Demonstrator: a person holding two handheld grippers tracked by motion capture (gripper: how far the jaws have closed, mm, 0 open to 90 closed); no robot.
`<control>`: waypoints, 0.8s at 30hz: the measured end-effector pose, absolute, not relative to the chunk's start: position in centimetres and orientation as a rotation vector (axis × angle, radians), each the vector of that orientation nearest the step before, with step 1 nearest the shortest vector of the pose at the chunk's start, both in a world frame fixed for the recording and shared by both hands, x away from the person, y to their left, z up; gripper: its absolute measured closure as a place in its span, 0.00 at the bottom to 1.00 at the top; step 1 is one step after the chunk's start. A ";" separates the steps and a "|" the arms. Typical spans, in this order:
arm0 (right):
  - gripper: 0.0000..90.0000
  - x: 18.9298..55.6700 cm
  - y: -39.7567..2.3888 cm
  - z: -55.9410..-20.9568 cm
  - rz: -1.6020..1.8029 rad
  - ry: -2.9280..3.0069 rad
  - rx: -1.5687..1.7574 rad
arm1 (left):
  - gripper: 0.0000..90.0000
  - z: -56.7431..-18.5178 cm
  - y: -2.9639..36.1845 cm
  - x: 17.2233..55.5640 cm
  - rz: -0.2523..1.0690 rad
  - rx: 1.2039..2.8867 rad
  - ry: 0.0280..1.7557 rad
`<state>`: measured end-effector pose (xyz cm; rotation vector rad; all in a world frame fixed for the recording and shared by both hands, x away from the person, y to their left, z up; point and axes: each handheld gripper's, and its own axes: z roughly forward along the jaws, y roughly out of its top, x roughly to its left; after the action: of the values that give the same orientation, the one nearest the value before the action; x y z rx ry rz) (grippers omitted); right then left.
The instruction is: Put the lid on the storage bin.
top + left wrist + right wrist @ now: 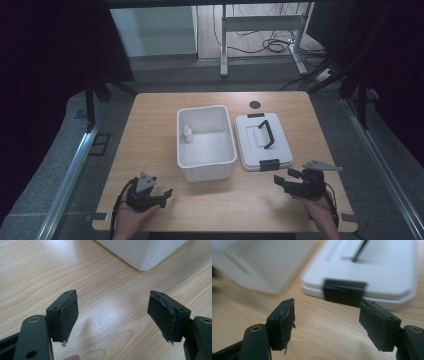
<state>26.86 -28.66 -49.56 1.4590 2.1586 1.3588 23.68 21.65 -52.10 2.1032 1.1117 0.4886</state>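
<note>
An open white plastic box [206, 165] stands at the middle of the wooden table, with a small white bottle [187, 133] upright inside at its left wall. Its white lid [250, 145], with a black handle [265, 133] and black latches, lies flat to the right of it. My left gripper [161, 196] is open near the front left, holding nothing; a corner of the box [142, 255] lies ahead of its jaws. My right gripper [283, 179] is open at the front right, just short of the lid's near latch [344, 291], with nothing between its jaws.
The table [150, 125] has a round dark hole [255, 104] near its far edge. Bare wood lies left of the box and along the front. Beyond the table stand a desk frame [260, 30] and cables on the floor.
</note>
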 end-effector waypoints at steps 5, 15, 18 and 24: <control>0.33 27.3 -30.1 -48.9 1.481 2.127 1.499 | 0.28 -52.3 21.2 23.7 0.476 2.112 1.110; 0.33 27.5 -29.8 -49.1 1.387 2.107 1.512 | 0.28 -52.3 21.1 23.7 0.475 2.111 1.107; 0.33 27.5 -29.7 -49.0 1.387 2.104 1.514 | 0.28 -52.3 21.2 23.7 0.476 2.110 1.109; 0.33 27.7 -28.2 -48.8 1.188 2.091 1.462 | 0.28 -52.3 21.2 23.8 0.478 2.114 1.115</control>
<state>27.68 -28.20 -48.81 1.4621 2.0907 1.1878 23.81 21.20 -52.29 2.1143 1.1149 0.4775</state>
